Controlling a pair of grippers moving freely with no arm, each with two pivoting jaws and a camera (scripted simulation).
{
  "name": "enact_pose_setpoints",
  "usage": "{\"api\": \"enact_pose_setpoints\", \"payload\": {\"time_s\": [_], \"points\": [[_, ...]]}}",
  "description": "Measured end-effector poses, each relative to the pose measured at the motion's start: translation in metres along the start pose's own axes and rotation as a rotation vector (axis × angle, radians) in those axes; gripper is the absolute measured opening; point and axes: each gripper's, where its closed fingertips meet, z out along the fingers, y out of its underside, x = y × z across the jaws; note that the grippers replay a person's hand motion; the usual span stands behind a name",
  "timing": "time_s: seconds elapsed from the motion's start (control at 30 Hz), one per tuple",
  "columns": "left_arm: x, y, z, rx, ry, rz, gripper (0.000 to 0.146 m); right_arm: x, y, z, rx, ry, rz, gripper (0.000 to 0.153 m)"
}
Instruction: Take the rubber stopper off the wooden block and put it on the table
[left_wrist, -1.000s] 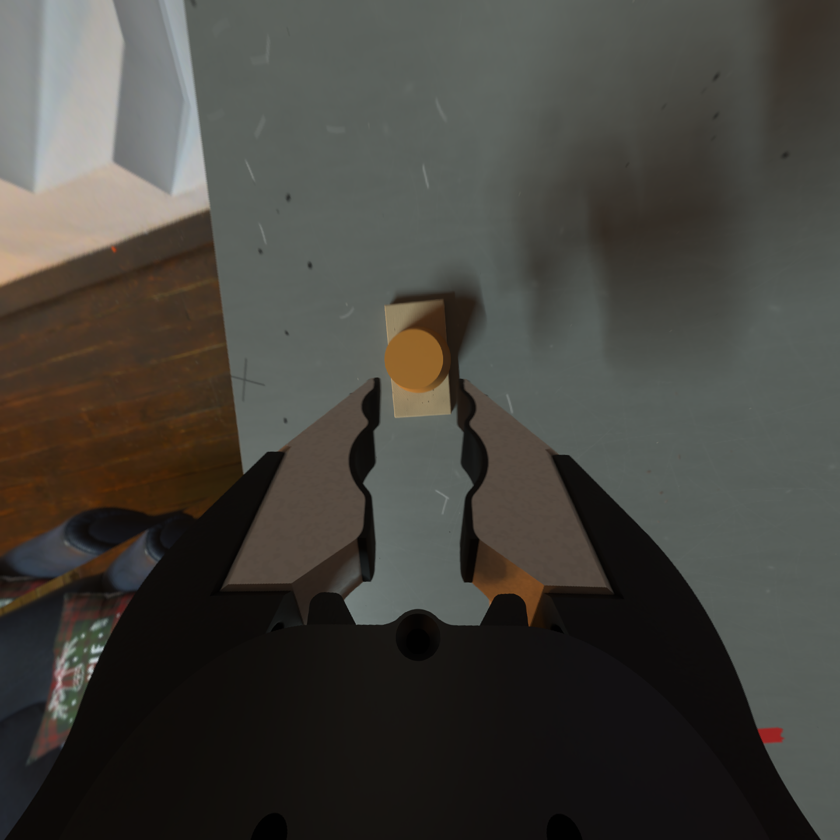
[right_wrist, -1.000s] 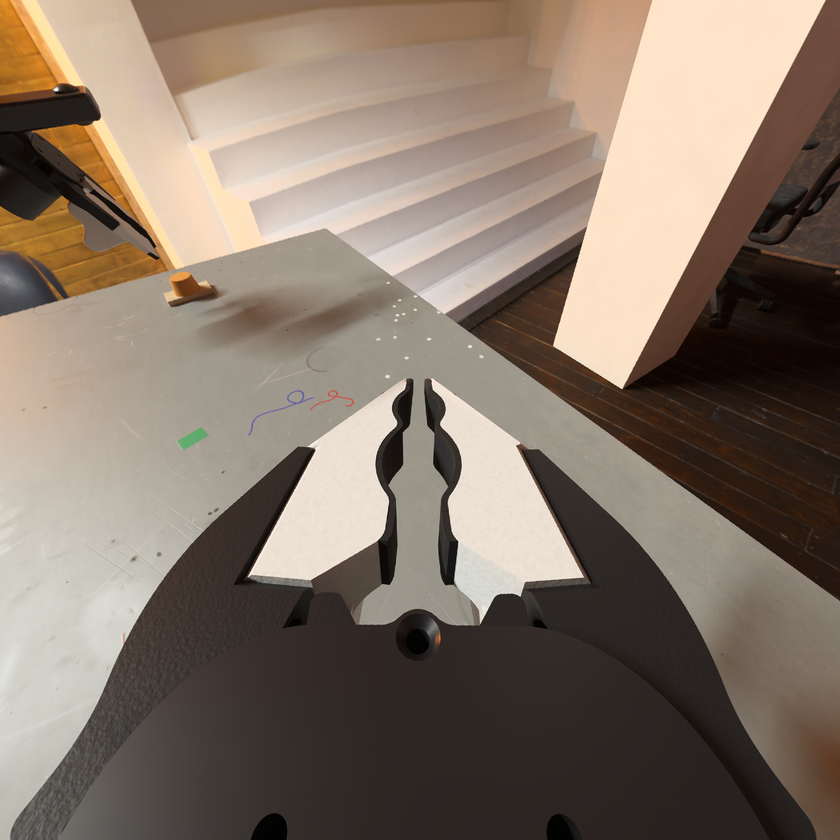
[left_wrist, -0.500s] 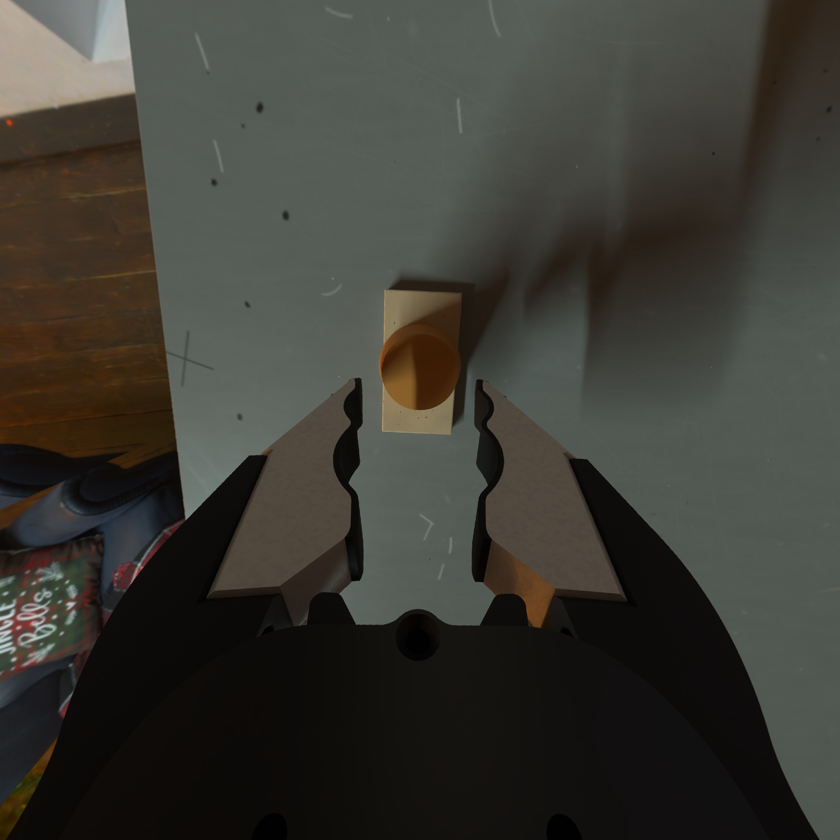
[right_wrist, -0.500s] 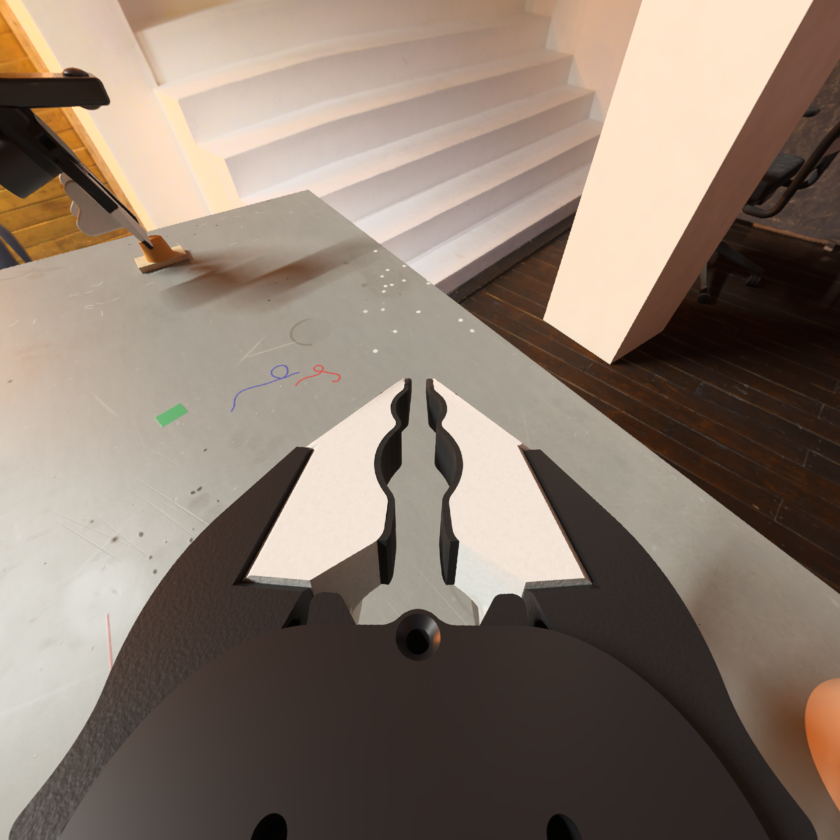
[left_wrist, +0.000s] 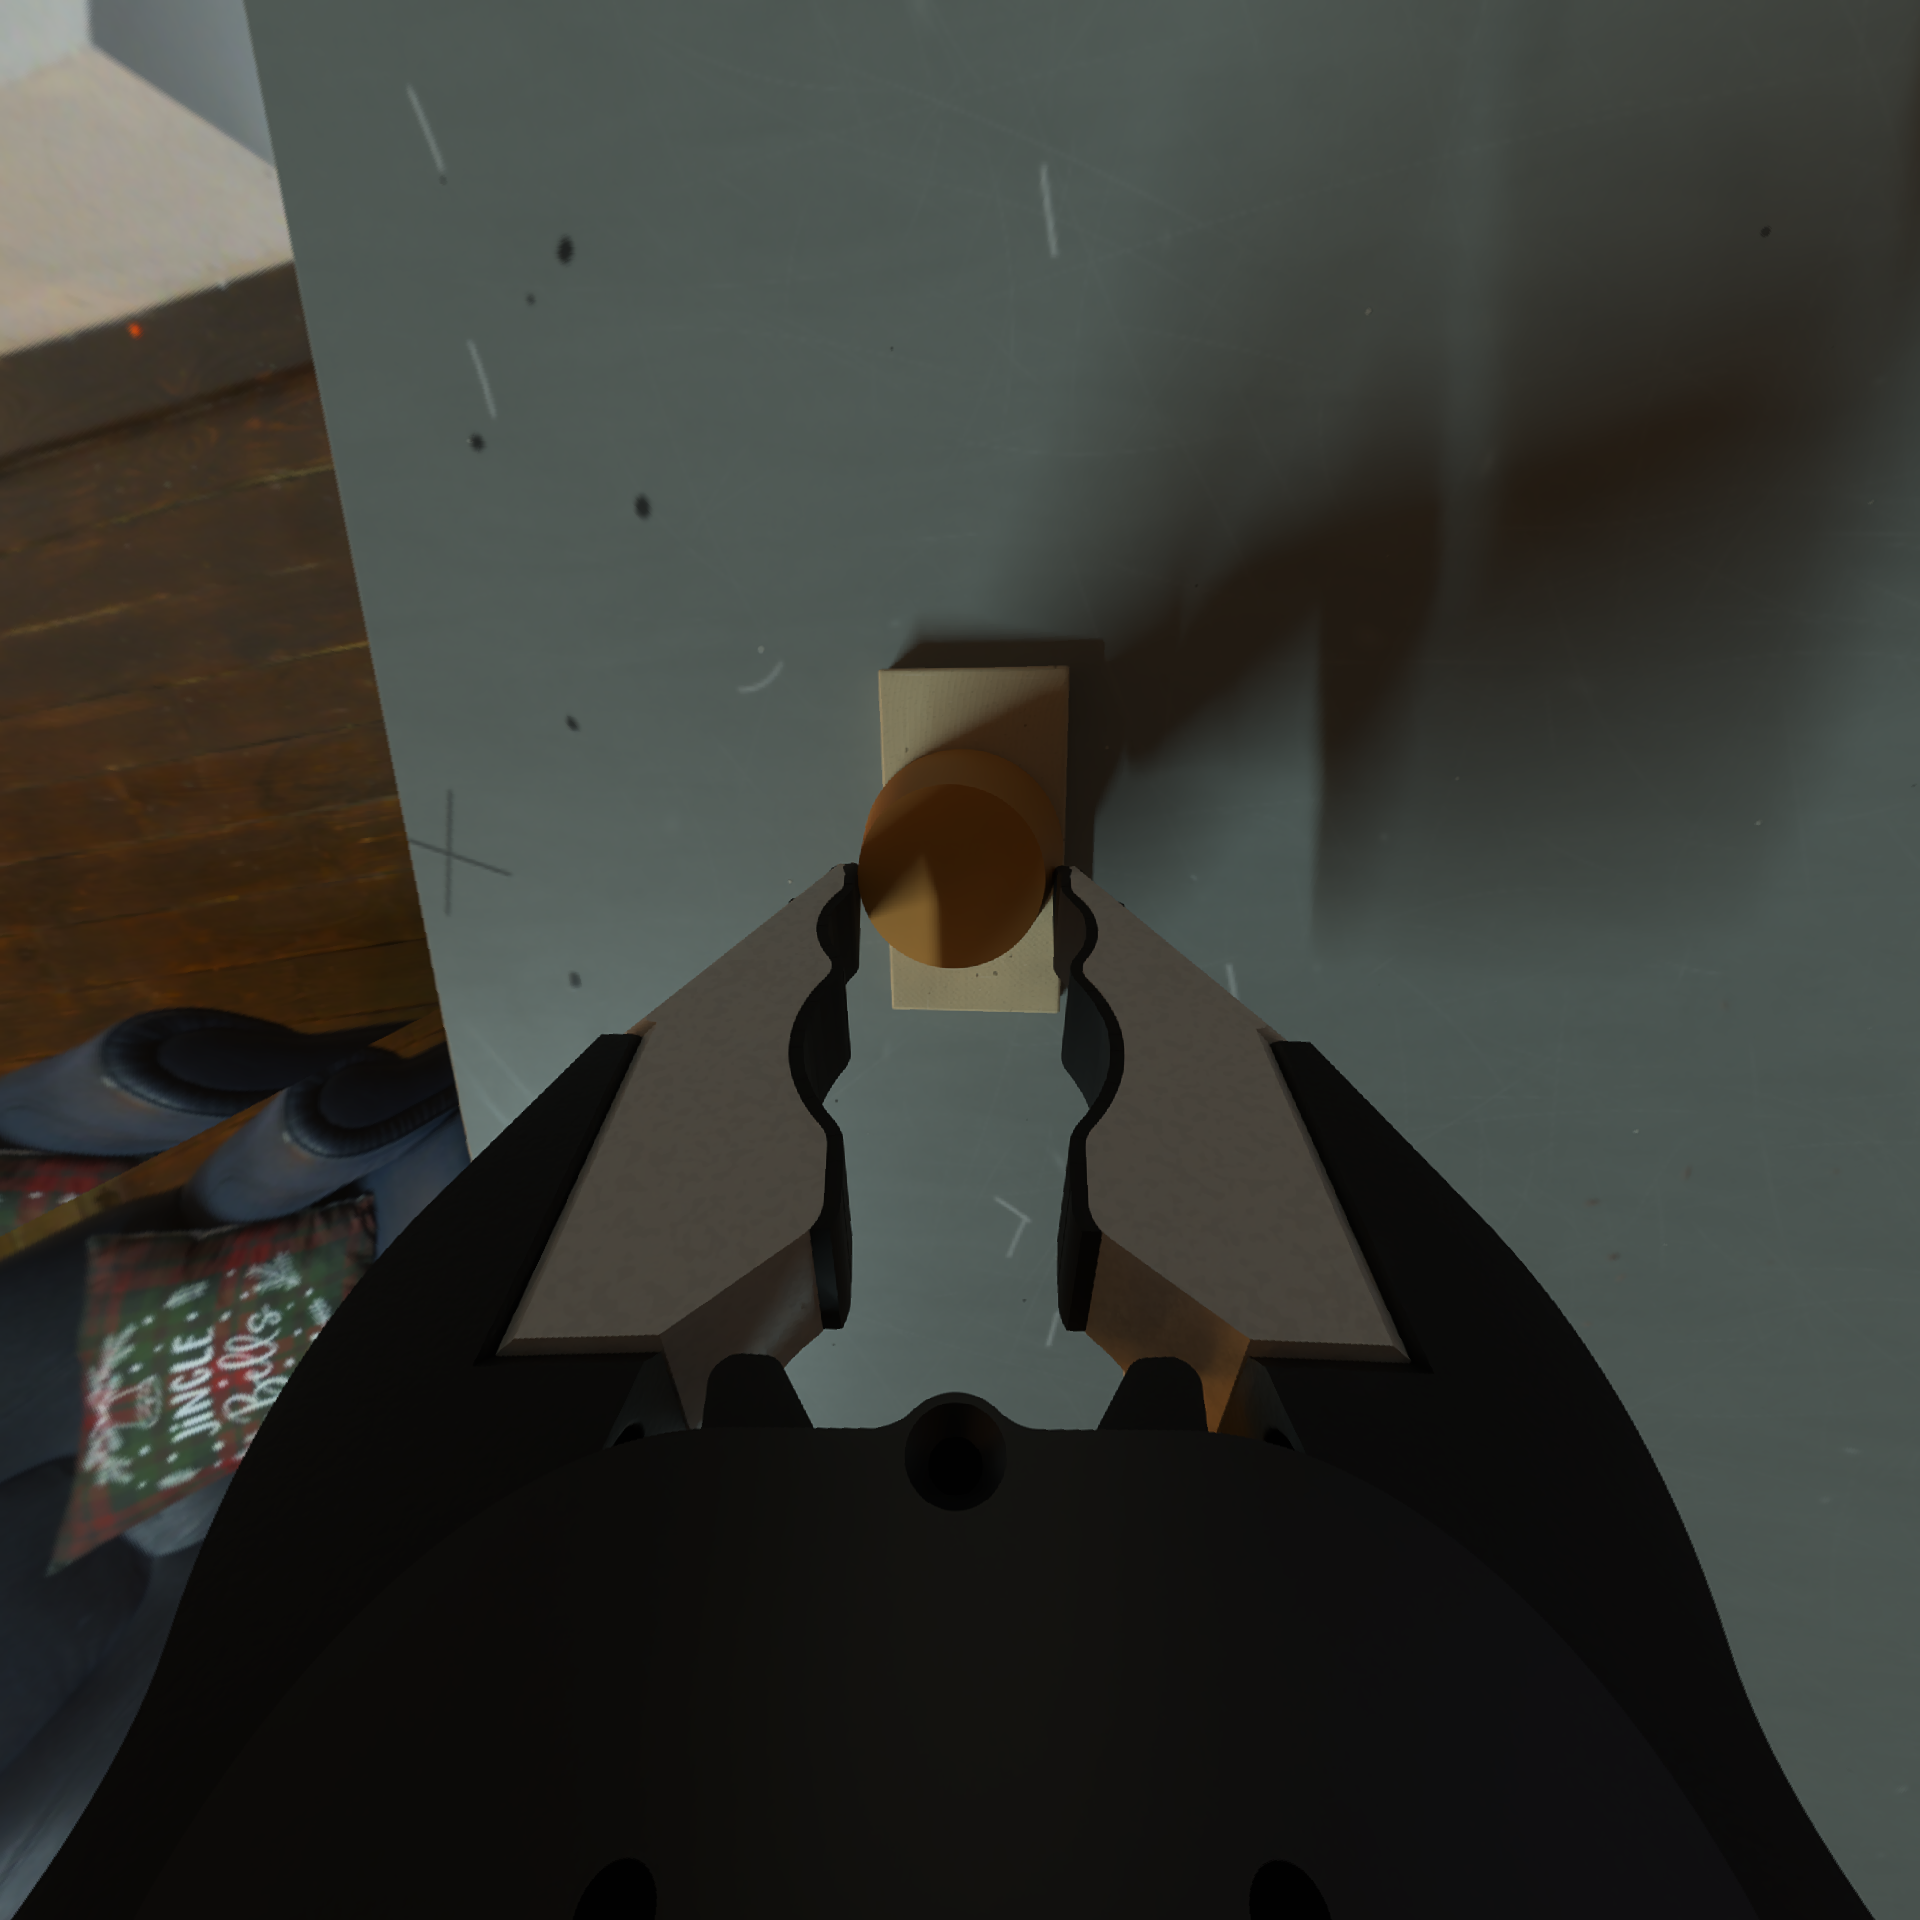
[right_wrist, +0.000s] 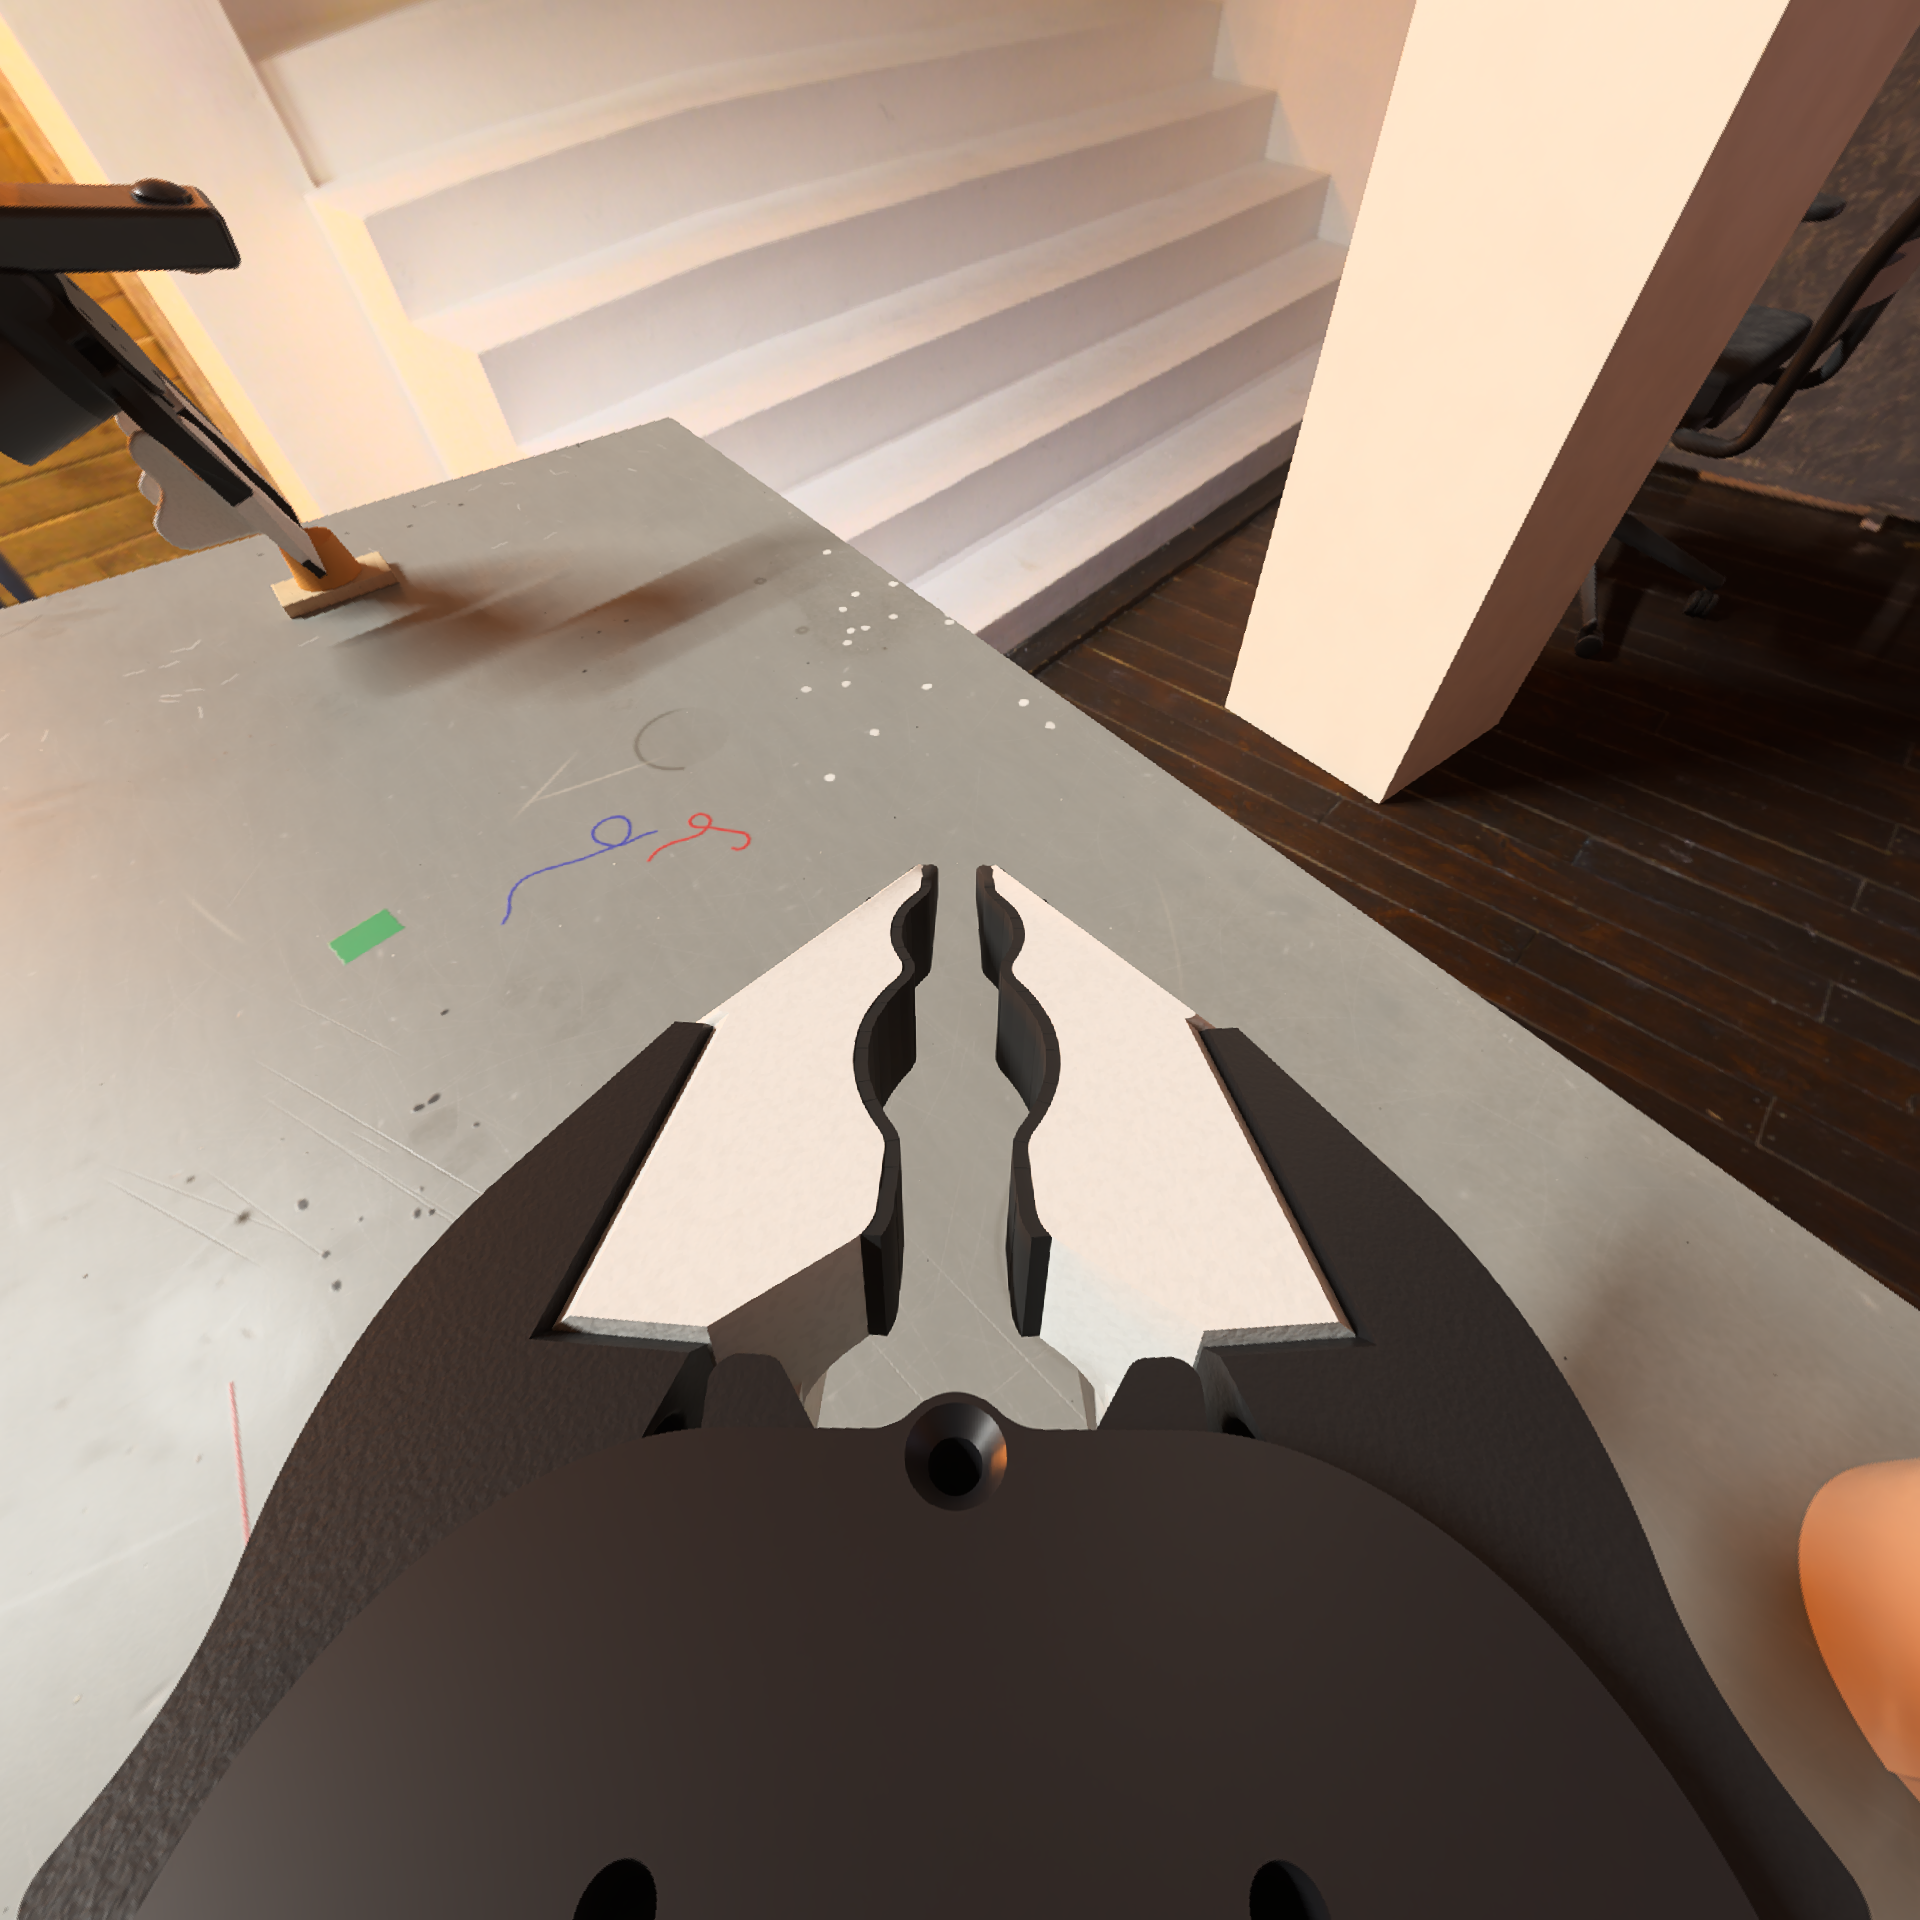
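An orange rubber stopper (left_wrist: 951, 873) stands upright on a small pale wooden block (left_wrist: 971, 712) lying on the grey table (left_wrist: 1351, 312) near its left edge. My left gripper (left_wrist: 956, 885) points down at it, with one fingertip touching each side of the stopper. In the right wrist view the stopper (right_wrist: 341, 551) and block (right_wrist: 343, 594) sit at the table's far left, with the left gripper (right_wrist: 303, 559) on them. My right gripper (right_wrist: 956, 878) is shut and empty, low over the table's right side.
The table's left edge drops to a wood floor (left_wrist: 187, 675) with dark boots (left_wrist: 260, 1091) and a cushion (left_wrist: 197, 1351). White stairs (right_wrist: 831, 260) and a pillar (right_wrist: 1558, 364) stand beyond the table. A green tape patch (right_wrist: 366, 935) and an orange shape (right_wrist: 1860, 1610) lie near my right gripper.
My left gripper has come down over the block and narrowed its fingers from wide open onto the stopper's sides. The right gripper has shifted slightly and stays shut.
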Motion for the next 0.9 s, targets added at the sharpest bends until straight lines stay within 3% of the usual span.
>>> {"api": "enact_pose_setpoints", "payload": {"time_s": [0.23,0.37,0.47,0.57,0.67,0.9], "points": [[-0.002,-0.002,-0.033,0.084,0.024,0.014,0.037,0.004,0.003,-0.002,-0.003,0.002,0.011,0.007],[0.003,-0.015,-0.085,0.174,0.02,0.074,0.037,0.005,0.004,-0.004,-0.003,0.004,0.019,0.007],[0.031,-0.031,-0.135,0.276,0.06,0.175,0.037,0.007,0.004,-0.007,-0.013,0.016,0.012,0.007],[0.089,-0.046,-0.18,0.397,0.139,0.336,0.037,0.007,0.001,-0.012,-0.014,0.036,-0.006,0.007],[0.176,-0.051,-0.203,0.483,0.289,0.531,0.037,0.003,-0.008,-0.022,0.002,0.045,-0.031,0.007],[0.38,-0.049,-0.171,0.576,0.427,1.015,0.037,-0.019,-0.008,-0.077,-0.089,0.072,-0.084,0.007]]}}
